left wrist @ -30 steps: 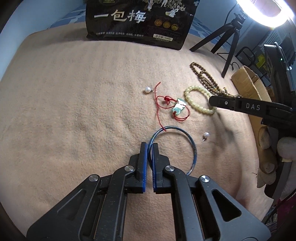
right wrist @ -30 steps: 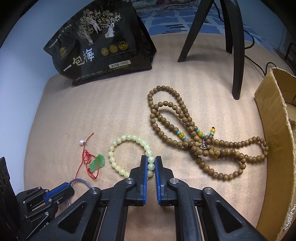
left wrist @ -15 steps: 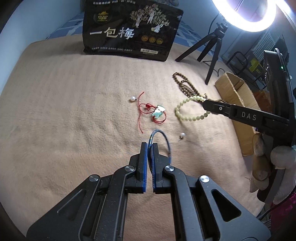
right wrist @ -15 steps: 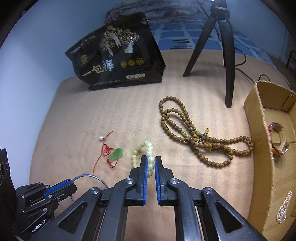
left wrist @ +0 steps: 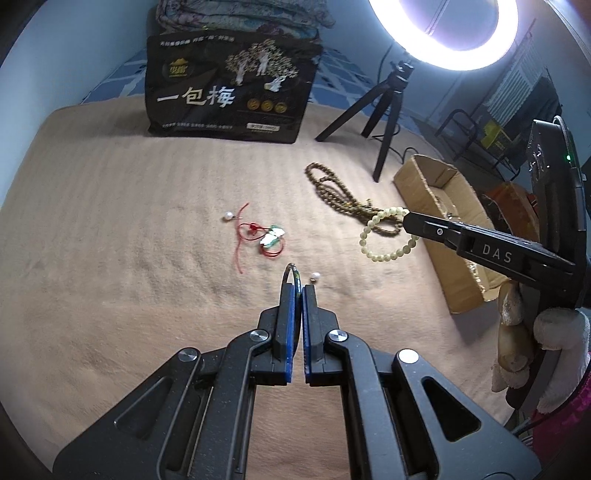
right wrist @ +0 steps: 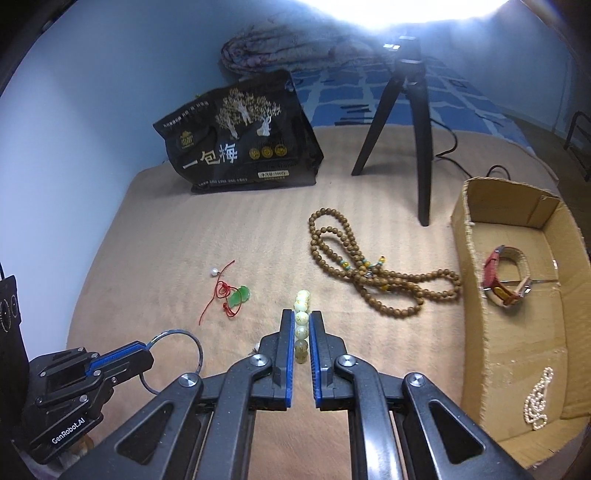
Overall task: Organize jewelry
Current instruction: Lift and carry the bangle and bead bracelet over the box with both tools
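Left hand-held gripper (left wrist: 298, 291) pinching edge-on bangle (right wrist: 175, 354), right hand-held gripper (right wrist: 301, 325) clamping half-hidden bead bracelet (left wrist: 388, 236).

Pale blue walls (right wrist: 92, 110) all round, and a tan blanket (left wrist: 110, 258) spread beneath the fingers. Ahead of them a ring light (left wrist: 443, 33) blazes on its black tripod (right wrist: 413, 122). Beyond, a blue patterned sheet (right wrist: 369, 96) and folded bedding (left wrist: 240, 14) lie against the wall.

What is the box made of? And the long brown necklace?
The box looks like plain cardboard: matte brown with raw edges and folded flaps. The long brown bead necklace seems wooden, its small round beads dull brown, but wood cannot be confirmed.
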Demonstrator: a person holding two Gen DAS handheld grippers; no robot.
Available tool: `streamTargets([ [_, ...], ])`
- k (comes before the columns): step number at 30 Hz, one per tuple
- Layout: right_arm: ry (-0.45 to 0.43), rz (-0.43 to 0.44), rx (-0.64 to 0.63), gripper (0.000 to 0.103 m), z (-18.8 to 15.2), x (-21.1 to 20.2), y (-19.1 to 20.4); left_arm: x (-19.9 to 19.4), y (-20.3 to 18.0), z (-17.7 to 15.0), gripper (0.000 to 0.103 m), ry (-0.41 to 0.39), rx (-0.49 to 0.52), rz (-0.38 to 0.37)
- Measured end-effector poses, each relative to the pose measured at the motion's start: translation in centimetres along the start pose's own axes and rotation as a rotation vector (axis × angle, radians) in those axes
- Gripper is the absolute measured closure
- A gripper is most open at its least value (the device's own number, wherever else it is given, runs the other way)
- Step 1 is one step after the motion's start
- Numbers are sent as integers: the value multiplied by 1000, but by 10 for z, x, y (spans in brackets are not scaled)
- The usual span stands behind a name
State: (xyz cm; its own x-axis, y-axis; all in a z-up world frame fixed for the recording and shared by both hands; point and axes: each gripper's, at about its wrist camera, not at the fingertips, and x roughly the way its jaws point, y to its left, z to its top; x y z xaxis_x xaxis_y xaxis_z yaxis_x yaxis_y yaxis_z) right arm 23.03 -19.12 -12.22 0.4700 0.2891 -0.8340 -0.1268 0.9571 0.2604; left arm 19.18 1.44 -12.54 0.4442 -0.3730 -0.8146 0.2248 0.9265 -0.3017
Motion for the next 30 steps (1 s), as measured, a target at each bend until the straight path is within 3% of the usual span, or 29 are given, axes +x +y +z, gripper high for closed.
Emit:
streamTargets([
  [17,-104,-46,18,98,-15,-71,-42,-10,-72,4,102,-37,60,-106],
  [30,-172,-104,105,98,-16,-109,-105,-1,-140,22,102,-63,118,-193],
])
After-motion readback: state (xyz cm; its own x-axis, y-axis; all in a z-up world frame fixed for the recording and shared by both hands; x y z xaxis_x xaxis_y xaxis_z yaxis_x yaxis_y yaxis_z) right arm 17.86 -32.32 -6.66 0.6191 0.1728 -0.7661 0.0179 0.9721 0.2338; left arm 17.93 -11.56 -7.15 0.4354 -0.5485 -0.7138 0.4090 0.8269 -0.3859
